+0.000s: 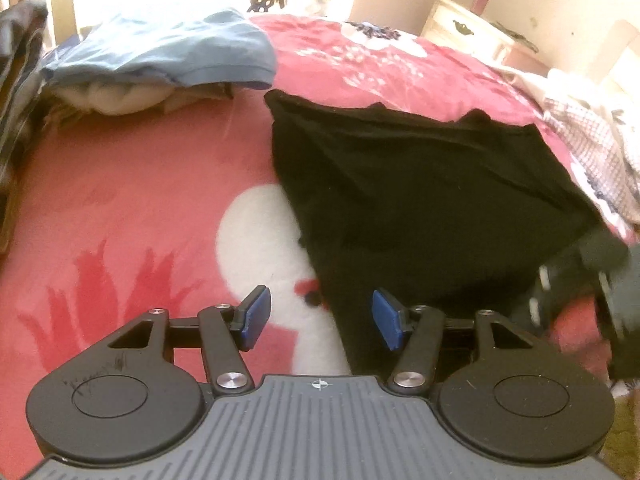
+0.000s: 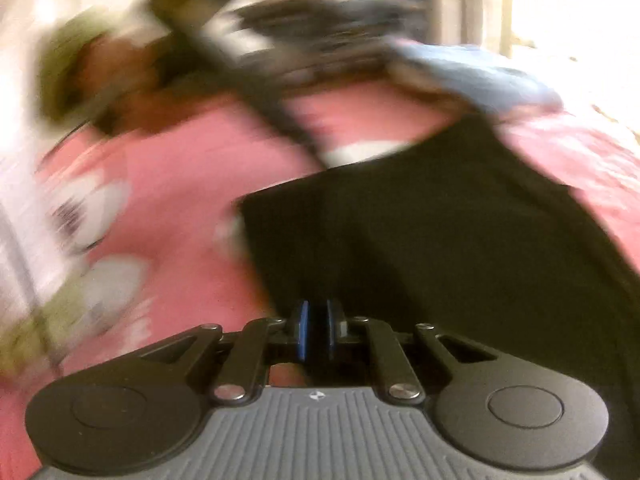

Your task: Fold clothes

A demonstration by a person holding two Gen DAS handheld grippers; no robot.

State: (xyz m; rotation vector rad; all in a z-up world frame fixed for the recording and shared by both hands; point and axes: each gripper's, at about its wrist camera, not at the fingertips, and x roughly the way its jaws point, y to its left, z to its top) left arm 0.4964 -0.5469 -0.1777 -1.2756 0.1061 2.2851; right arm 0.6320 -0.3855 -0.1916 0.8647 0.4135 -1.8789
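I see the black cotton garment [image 1: 420, 200] spread flat on the pink floral fleece blanket [image 1: 120, 200]. My left gripper [image 1: 320, 320] hangs released over its near corner, blue pads either side of the edge. My right gripper [image 2: 316, 330] is clenched on the garment's dark cloth, which stretches ahead of it.

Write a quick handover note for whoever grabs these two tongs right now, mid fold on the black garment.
Left tongs: open, empty, above the near edge of the black garment.
Right tongs: shut on black garment cloth; view blurred.
Garment lies partly folded on the pink blanket.
Blue shirt tops a pile at the far left; checked cloth heaped far right.
Left: finish this fold, then the heap.
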